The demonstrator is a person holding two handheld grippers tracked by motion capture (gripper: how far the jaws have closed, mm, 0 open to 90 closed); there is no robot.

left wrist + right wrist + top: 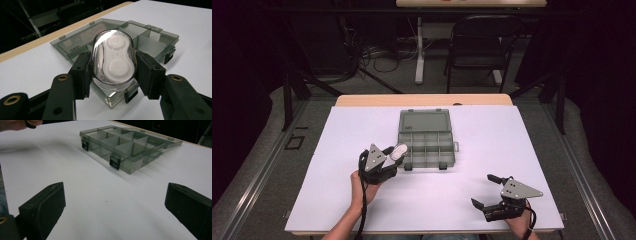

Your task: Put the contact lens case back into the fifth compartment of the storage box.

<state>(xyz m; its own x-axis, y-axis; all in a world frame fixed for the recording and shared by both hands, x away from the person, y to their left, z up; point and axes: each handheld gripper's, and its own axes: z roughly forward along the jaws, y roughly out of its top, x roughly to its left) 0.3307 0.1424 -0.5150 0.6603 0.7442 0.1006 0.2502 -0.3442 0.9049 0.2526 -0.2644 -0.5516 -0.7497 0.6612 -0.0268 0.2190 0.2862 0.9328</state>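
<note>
A grey see-through organizer box [428, 145] lies open at the table's middle, its lid flat behind it and its compartments bare [117, 143]. My left gripper [393, 155] is shut on a small clear oval case with a white insert [113, 60], holding it just above the box's near left corner [117, 98]. The case [399, 151] sits between both jaws. My right gripper [484, 192] rests near the table's front right, open wide, nothing between its pads [42, 207].
White sheet [337, 165] covers the wooden table. The box's two front latches [114, 162] hang down. A person's hand [17, 123] shows at the far left of the right gripper view. A dark chair [482, 45] and a table leg stand beyond.
</note>
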